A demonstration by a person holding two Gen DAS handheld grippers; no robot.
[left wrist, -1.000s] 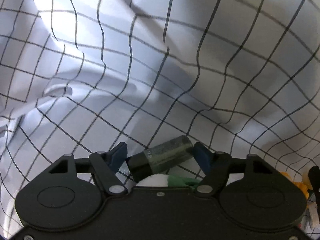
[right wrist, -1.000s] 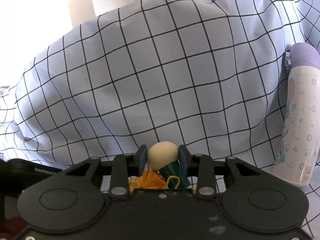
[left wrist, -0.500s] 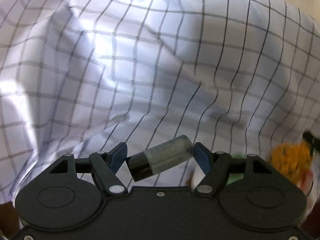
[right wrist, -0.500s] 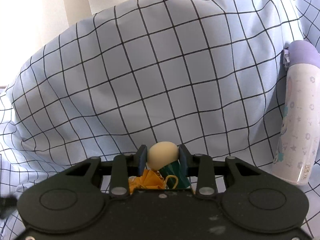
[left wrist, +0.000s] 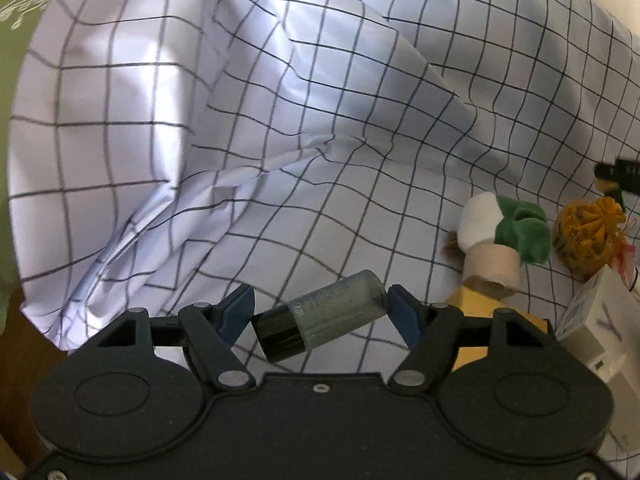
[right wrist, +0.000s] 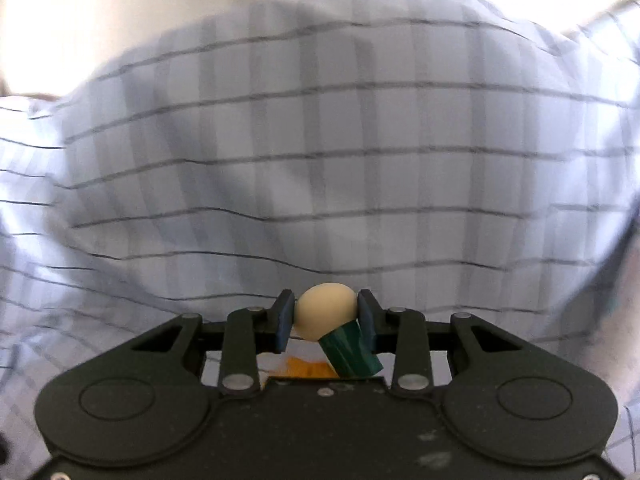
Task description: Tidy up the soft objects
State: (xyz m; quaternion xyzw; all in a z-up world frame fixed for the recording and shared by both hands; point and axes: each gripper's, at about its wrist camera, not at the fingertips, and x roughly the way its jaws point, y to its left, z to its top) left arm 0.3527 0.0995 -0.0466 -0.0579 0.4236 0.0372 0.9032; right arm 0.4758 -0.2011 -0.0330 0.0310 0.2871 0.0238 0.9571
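In the left wrist view my left gripper [left wrist: 320, 310] is shut on a small grey-green bottle with a dark cap [left wrist: 320, 322], held crosswise and tilted between the blue pads. It hangs over a rumpled white checked cloth [left wrist: 248, 128]. At the right lie a white-and-green soft toy with a beige base [left wrist: 500, 236] and an orange knitted ball [left wrist: 586, 232]. In the blurred right wrist view my right gripper [right wrist: 325, 318] is shut on a cream egg-shaped head with a dark green body [right wrist: 326, 312], in front of a checked cushion [right wrist: 320, 160].
A white box [left wrist: 596, 328] and a yellow object [left wrist: 476, 304] lie at the lower right of the left wrist view. A black object [left wrist: 622, 172] shows at the right edge. Olive-green printed material [left wrist: 16, 20] borders the cloth at the upper left. Something orange [right wrist: 308, 368] sits below the right gripper's jaws.
The left gripper swept sideways with the bottle, bringing the soft toy, orange ball and white box into view at the right. The right gripper moved with its toy; the purple-capped bottle has left its view.
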